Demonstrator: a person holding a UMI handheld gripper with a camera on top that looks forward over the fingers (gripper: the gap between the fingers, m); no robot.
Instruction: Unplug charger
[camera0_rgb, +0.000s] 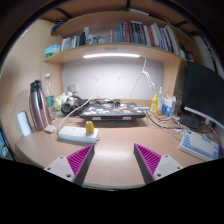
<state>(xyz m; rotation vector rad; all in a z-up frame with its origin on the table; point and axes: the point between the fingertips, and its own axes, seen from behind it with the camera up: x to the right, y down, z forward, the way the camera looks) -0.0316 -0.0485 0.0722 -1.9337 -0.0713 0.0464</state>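
A white power strip (73, 132) lies on the wooden desk (115, 140), ahead and left of my fingers. A yellow charger (90, 127) is plugged into its right end, standing upright. A white cable (78, 108) rises from the strip area toward the back. My gripper (113, 158) is open and empty, its magenta pads (79, 157) spread wide over bare desk, well short of the charger.
A dark thermos (39, 105) and a white wall outlet (24, 123) are at the left. A dark tray (113, 110) with small items sits at the back. A monitor (203, 95) and papers (199, 146) are at the right. Bookshelves (125, 40) hang above.
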